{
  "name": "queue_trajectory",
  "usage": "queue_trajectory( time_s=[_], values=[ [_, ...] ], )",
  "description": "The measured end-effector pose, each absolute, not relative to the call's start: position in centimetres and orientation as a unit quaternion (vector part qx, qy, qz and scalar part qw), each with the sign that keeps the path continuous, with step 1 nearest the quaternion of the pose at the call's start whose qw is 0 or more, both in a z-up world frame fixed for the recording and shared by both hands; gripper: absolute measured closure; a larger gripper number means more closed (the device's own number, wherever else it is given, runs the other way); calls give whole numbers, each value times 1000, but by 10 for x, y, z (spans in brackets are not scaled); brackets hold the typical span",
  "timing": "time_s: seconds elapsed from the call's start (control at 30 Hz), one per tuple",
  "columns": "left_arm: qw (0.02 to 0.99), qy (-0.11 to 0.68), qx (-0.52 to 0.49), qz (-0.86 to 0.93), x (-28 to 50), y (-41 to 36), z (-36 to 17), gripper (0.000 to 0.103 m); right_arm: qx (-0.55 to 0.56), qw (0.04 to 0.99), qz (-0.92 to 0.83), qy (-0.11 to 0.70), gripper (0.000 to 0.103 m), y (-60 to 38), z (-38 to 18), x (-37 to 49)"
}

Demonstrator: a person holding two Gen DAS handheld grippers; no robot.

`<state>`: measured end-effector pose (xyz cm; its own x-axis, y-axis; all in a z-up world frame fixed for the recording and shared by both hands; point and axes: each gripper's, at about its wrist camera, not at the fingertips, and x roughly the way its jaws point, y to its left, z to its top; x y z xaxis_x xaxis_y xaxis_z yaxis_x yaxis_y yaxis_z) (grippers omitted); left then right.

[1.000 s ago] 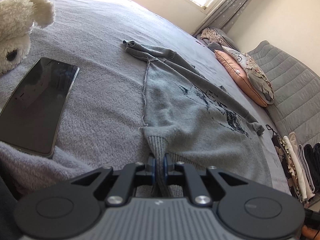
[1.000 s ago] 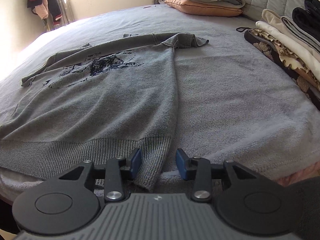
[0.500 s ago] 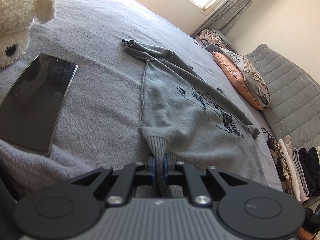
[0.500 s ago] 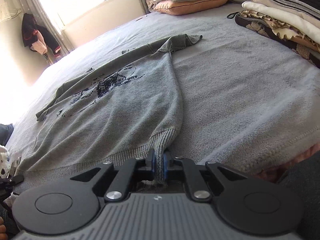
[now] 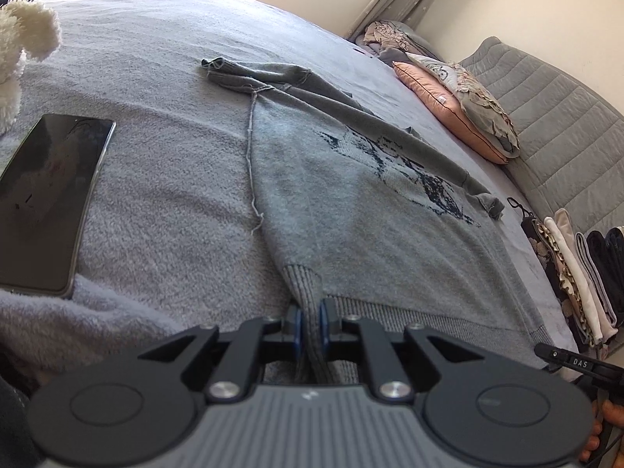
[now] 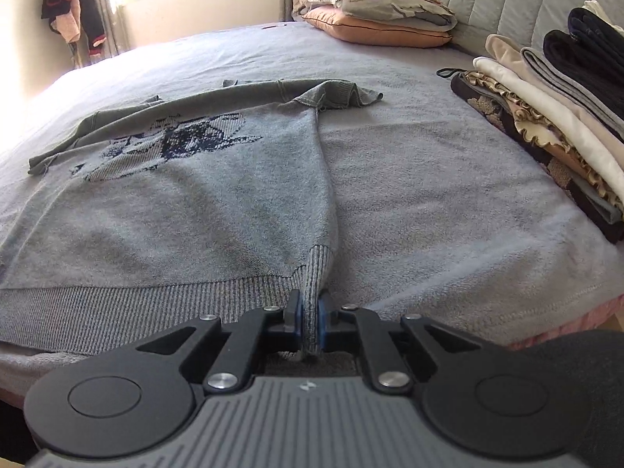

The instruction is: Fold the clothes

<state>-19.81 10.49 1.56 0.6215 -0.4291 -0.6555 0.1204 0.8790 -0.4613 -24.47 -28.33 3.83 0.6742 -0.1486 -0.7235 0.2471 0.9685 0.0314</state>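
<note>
- The left gripper (image 5: pixel 310 318), black with blue pads, is clenched on the ribbed hem corner of the grey knitted sweater with a dark blue woven motif (image 5: pixel 351 210).
- The right gripper (image 6: pixel 310 321) has just closed and now pinches the opposite ribbed hem corner of the same sweater (image 6: pixel 195 202).
- The sweater lies flat on the grey fleece bed cover (image 6: pixel 429 195), sleeves folded across its far end.
- Judgement: the step in hand is carrying the hem up to the shoulders. Lift both corners together, keep the hem taut between them, and lay it down level so no crease forms.
- Keep the fold away from the black phone (image 5: pixel 46 202) and the stack of folded clothes (image 6: pixel 546 117).
</note>
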Motion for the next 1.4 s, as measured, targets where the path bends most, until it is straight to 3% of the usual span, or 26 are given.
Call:
queue_trajectory(
  time_s=[0.07,0.37,0.57,0.7,1.0,1.4],
  values=[
    [879,407,-192,-154,-198,106,15,92,66,910,-114,393,93,-284,37,-243],
    [870,402,-252,-133,-196,123,12,65,100,924,-141,340,89,-295,52,-256],
    [868,398,-274,-118,-196,130,10,66,61,944,-129,299,82,-279,60,-260],
    [864,391,-297,-109,-196,135,10,66,15,956,-60,287,65,-248,62,-259],
    [875,381,-273,-119,-196,127,13,58,-17,952,108,287,65,-135,45,-242],
    [883,363,-282,-97,-194,139,16,58,-24,934,238,265,68,-39,37,-231]
  ],
)
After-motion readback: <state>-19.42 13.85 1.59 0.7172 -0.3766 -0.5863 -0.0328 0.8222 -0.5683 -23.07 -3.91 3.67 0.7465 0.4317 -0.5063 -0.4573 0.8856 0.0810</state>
